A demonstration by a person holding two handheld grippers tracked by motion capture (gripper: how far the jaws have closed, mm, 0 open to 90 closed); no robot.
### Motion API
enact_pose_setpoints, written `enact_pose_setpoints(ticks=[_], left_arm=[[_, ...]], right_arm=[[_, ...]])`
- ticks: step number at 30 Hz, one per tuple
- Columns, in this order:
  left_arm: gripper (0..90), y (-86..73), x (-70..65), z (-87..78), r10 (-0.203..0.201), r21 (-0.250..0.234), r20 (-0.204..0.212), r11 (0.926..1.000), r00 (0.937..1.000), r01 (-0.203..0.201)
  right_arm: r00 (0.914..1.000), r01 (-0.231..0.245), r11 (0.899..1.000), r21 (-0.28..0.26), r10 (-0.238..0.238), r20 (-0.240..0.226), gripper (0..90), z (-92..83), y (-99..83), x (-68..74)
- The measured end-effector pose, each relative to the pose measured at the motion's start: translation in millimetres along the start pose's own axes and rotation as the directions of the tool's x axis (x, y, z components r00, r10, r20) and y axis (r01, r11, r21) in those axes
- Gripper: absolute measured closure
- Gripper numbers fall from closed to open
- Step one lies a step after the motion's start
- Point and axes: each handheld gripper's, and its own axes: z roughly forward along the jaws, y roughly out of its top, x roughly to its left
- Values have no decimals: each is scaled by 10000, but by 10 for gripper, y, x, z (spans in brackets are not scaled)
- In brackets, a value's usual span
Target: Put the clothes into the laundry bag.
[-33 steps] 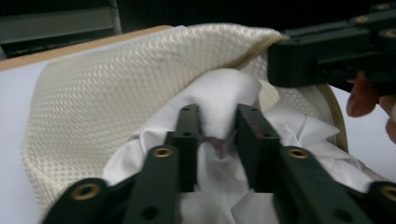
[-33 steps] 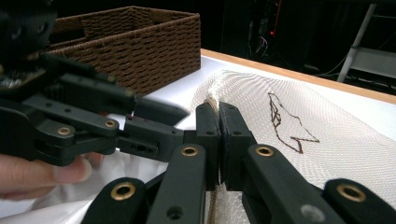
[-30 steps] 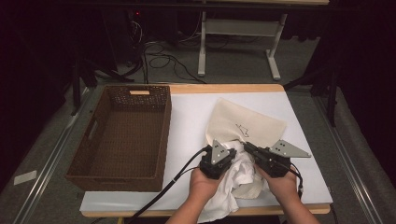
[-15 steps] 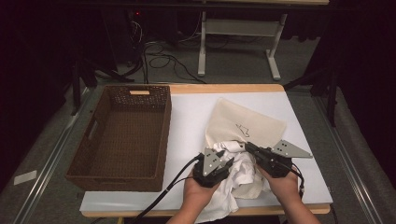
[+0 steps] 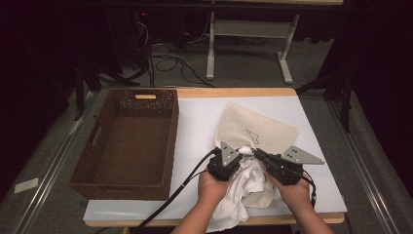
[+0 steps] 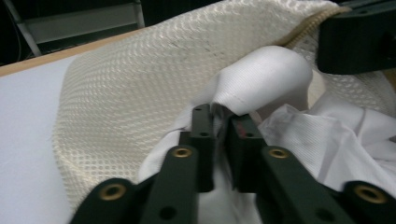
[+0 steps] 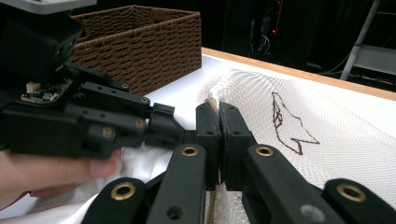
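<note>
Two grippers are working at the table's near edge: the left gripper is pinching crumpled white cloth, having just closed; the right gripper is clamping, seemingly, the cream mesh bag's rim. Nearby, a wicker basket is sitting.

Left regrip done
Our left gripper opened, shifted toward 1 o'clock, jaws just closed again, now pinching white cloth at bag mouth.
</note>
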Motion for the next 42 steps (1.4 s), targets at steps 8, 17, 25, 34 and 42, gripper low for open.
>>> enact_pose_setpoints(ticks=[8, 17, 25, 34, 42], left_arm=[[870, -60, -202, -163, 1267, -390, -114, 9911, 9919, -1270], [793, -78, -106, -10, 273, 210, -103, 9994, 9996, -270], [406, -180, -54, -336, -287, -389, -23, 9988, 9996, 286], [163, -413, 162, -449, -1037, 926, 28, 9904, 9946, 1030], [711, -314, -31, -265, -402, 508, 663, 9980, 9970, 369]], right_arm=[[10000, -3, 10000, 10, 3, 83, 894, 2, -2, -11], [9999, 67, 9997, -219, -69, -75, 894, -40, 25, 29], [10000, 50, 9999, -151, -51, -23, 894, -61, -9, -13], [10000, 88, 9999, -77, -88, 6, 894, -45, -12, 7], [9999, 129, 9999, 20, -129, 3, 894, -28, -31, 12]])
